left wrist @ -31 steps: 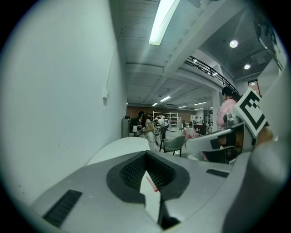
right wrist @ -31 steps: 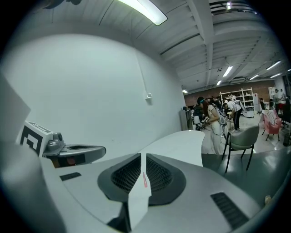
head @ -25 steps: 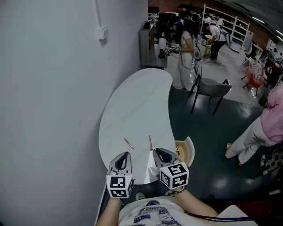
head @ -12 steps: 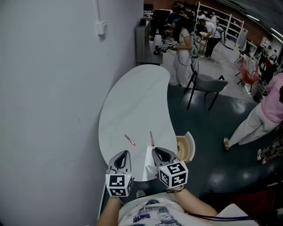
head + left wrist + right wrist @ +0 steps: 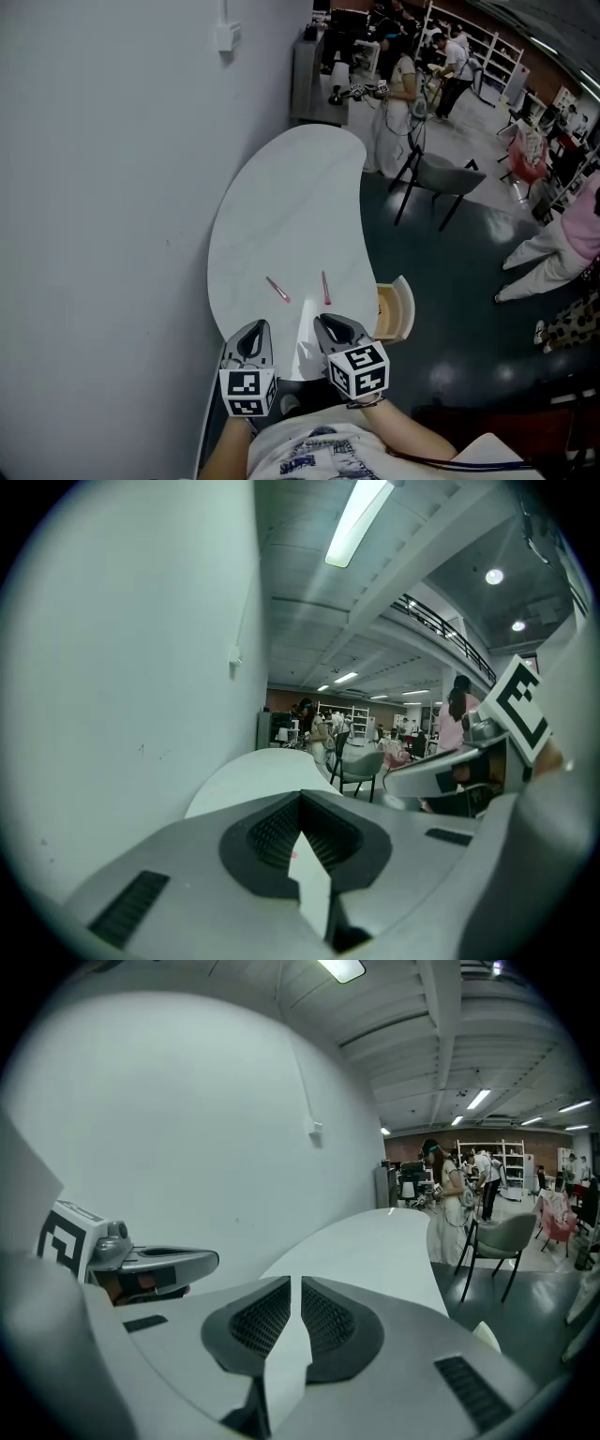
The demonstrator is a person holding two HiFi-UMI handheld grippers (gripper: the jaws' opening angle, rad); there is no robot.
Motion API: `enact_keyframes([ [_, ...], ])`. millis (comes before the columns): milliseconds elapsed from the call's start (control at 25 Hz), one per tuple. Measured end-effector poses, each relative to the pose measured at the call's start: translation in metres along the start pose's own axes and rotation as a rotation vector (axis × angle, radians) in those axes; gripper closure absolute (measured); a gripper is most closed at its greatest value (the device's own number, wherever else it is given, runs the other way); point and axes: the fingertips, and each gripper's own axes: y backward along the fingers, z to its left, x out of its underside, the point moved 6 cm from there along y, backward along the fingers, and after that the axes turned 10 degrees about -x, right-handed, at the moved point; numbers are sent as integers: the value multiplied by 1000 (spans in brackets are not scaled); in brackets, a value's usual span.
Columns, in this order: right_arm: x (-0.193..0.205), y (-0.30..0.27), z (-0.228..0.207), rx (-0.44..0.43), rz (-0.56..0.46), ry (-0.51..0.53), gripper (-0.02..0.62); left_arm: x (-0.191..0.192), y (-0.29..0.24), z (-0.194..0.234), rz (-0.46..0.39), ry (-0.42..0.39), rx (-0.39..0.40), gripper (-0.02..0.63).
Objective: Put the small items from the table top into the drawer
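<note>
Both grippers have drawn back toward the lower edge of the head view. The gap to the two pink items has widened. The left gripper (image 5: pixel 258 326) has its jaws pressed together. The right gripper (image 5: pixel 325 321) shows only a thin slit, with nothing between. The left pink item (image 5: pixel 277 290) and the right pink item (image 5: pixel 325 288), possibly pens, lie untouched on the white table (image 5: pixel 281 206), just above the grippers. The drawer (image 5: pixel 401 298) stands open at lower right. No pickup has begun; a fresh approach with spread jaws is needed.
</note>
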Motion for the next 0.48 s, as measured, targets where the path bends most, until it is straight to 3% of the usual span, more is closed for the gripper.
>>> enact_keyframes([
  [480, 8, -86, -34, -89, 122, 9, 545, 14, -55, 36, 79, 29, -93, 586],
])
